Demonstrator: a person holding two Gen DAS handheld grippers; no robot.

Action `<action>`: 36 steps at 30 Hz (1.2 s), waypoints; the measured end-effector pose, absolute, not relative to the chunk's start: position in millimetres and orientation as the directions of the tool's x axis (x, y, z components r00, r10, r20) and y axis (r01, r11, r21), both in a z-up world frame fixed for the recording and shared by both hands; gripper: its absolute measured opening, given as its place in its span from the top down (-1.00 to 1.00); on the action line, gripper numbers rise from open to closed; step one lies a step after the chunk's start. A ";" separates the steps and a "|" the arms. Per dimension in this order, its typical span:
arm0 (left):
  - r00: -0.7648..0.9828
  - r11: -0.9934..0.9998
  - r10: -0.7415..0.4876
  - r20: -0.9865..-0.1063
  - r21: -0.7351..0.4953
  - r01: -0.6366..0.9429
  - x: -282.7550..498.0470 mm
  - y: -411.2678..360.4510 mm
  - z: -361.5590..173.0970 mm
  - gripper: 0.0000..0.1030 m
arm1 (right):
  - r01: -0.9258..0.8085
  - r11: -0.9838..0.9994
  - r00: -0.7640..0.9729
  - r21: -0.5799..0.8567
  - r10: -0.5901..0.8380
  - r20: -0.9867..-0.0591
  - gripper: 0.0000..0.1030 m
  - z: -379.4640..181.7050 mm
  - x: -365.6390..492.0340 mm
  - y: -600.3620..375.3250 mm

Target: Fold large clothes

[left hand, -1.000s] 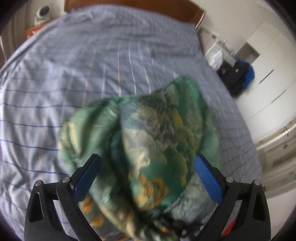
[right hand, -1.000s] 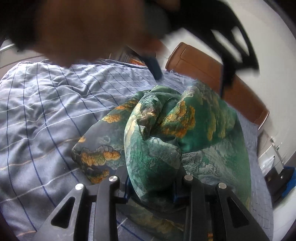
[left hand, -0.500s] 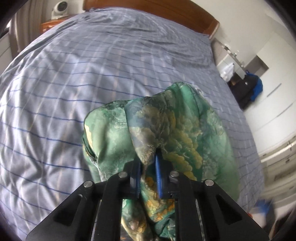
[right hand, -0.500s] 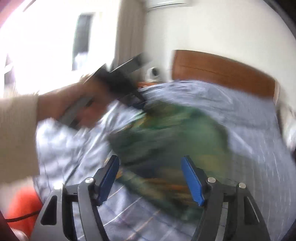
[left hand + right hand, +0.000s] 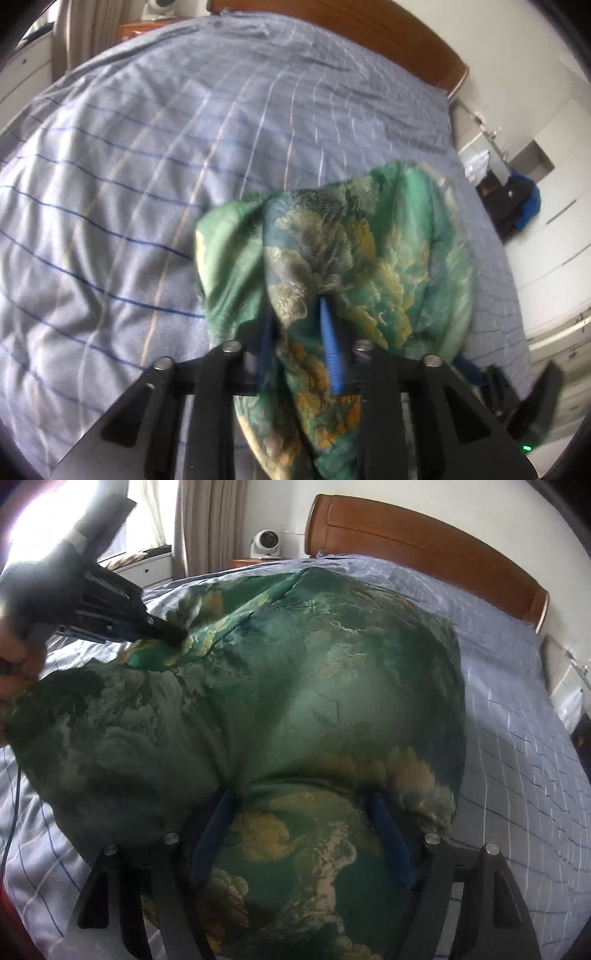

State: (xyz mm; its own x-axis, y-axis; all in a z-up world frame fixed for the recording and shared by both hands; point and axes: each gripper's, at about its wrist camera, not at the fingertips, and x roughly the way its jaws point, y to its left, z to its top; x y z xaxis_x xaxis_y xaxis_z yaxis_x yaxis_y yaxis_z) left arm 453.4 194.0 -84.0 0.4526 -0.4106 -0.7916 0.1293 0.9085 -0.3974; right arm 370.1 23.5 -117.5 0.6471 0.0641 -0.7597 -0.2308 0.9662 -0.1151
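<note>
- Left wrist view: your left gripper (image 5: 295,328) has a bunched ridge of the green satin-like garment printed with gold and white clouds (image 5: 369,258) between its jaws. They are opening at this moment, yet cloth is packed in the narrow gap and seems pinched against the blue pads (image 5: 327,343).
- From that pinch the garment spills ahead of the jaws and off to their right, heaped on the pale blue checked bed cover (image 5: 129,184). More of it hangs below them.
- Right wrist view: your right gripper (image 5: 306,834) has its jaws standing wide and opening further. The garment (image 5: 295,701) bulges up between them, but the pads do not look pressed into it, so I'd call this side released.
- Ahead and to the left of those jaws, the left gripper (image 5: 162,631) bites a raised edge of the cloth.
- Handling: the fabric looks thin, light and slippery, with no stiffness. It will likely slide out of a shallow bite and billow when lifted.
- Take hold at a hem or seam, deep in the jaws, rather than on the smooth ballooned middle.
</note>
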 end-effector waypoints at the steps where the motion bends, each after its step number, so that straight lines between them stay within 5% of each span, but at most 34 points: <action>1: 0.476 0.913 -0.400 -0.783 -0.389 0.127 450.0 195.5 -72.5 0.32 | -0.230 0.968 0.645 -0.104 0.071 -0.761 -0.48 -118.5 371.7 22.4; 5: 0.533 0.906 -0.418 -0.735 -0.378 0.189 427.3 182.3 -37.3 -0.06 | -0.239 0.966 0.638 -0.104 0.075 -0.766 -0.48 -118.5 372.6 19.3; 12: 0.463 0.950 -0.300 -0.834 -0.219 0.221 405.7 135.6 -106.3 0.29 | -0.228 0.972 0.658 -0.062 0.107 -0.746 -0.51 -111.2 375.9 16.9; 17: 0.486 0.935 -0.355 -0.798 -0.307 0.179 409.5 153.4 -118.1 0.34 | -0.207 0.891 0.640 0.404 0.436 -0.633 -0.50 -54.3 351.2 -67.4; 21: 0.485 0.931 -0.364 -0.795 -0.320 0.175 412.0 155.8 -126.0 0.35 | -0.181 0.686 0.481 0.705 0.687 -0.545 -0.50 -65.4 350.7 -104.2; 25: 0.468 0.927 -0.376 -0.800 -0.324 0.191 409.2 149.0 -130.8 0.36 | -0.068 0.720 0.358 0.691 0.664 -0.657 -0.31 -133.1 354.8 -90.0; 27: 0.482 0.937 -0.347 -0.805 -0.285 0.199 406.6 144.5 -132.0 0.36 | -0.026 0.702 0.381 0.712 0.665 -0.642 -0.22 -155.0 355.8 -91.4; 34: 0.483 0.947 -0.321 -0.815 -0.263 0.185 405.4 139.6 -115.9 0.33 | -0.090 0.801 0.402 0.591 0.572 -0.715 -0.21 -129.4 348.9 -71.7; 36: 0.465 0.950 -0.308 -0.830 -0.239 0.203 404.0 139.1 -95.5 0.07 | -0.104 0.825 0.424 0.555 0.542 -0.726 -0.40 -103.1 338.5 -70.8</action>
State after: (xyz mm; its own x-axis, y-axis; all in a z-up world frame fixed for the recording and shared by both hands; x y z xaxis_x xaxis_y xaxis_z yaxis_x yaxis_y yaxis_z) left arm 404.0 139.1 -95.5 0.4653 -0.3080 -0.8299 0.2030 0.9497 -0.2387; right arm 338.5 -70.8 -103.1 0.4235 0.5418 -0.7260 -0.1044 0.8253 0.5550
